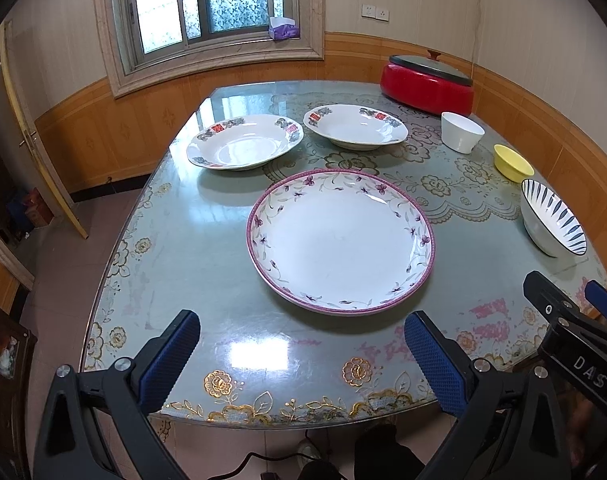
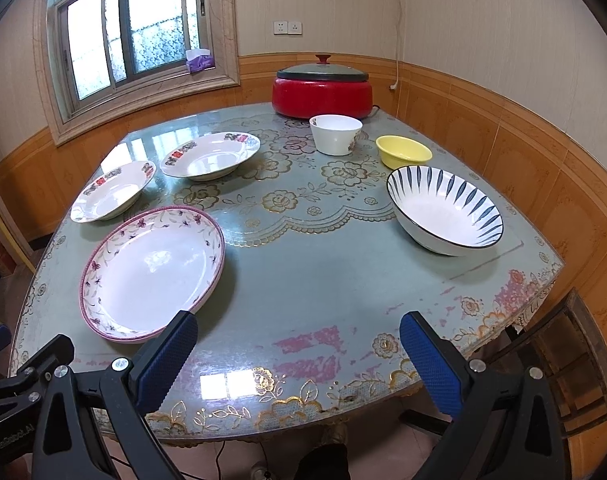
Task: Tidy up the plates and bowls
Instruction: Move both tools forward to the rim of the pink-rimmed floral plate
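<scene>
Two empty, wide-open grippers, left gripper [image 1: 302,356] and right gripper [image 2: 298,356], before three plates, three bowls.

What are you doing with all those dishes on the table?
Nothing is being held yet. The left gripper and right gripper both hang open at the near edge of the table. Three plates sit apart on one side, led by the pink-rimmed plate; three bowls line the other, nearest the striped bowl. Nothing is stacked.
</scene>
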`<action>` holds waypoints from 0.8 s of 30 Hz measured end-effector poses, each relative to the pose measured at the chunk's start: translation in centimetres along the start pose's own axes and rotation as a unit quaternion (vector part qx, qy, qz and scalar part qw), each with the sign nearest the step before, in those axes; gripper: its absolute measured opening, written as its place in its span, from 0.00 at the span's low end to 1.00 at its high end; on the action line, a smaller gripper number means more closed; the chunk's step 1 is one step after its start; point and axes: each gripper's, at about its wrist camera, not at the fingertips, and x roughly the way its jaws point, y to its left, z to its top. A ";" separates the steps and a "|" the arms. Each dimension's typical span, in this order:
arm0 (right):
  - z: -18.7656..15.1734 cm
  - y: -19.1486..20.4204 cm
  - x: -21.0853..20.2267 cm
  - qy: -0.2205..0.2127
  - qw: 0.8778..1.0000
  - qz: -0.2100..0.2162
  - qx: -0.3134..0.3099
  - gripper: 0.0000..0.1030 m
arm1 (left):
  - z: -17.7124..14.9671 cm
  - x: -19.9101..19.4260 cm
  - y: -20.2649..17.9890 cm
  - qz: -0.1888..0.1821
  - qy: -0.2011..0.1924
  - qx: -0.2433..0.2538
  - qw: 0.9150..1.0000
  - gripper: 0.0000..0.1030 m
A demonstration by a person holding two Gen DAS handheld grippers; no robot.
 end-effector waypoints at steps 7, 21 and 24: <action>0.1 0.2 0.2 0.003 1.000 0.007 -0.005 1.00 | 0.1 0.3 0.3 0.001 0.006 -0.003 1.000 1.00; 2.1 1.2 2.9 0.037 0.996 0.077 -0.033 0.79 | 1.5 3.1 3.5 0.005 0.019 -0.014 1.000 1.00; 2.4 2.1 3.9 0.046 0.993 0.089 -0.056 0.74 | 2.0 4.3 4.6 0.015 0.042 -0.028 0.999 1.00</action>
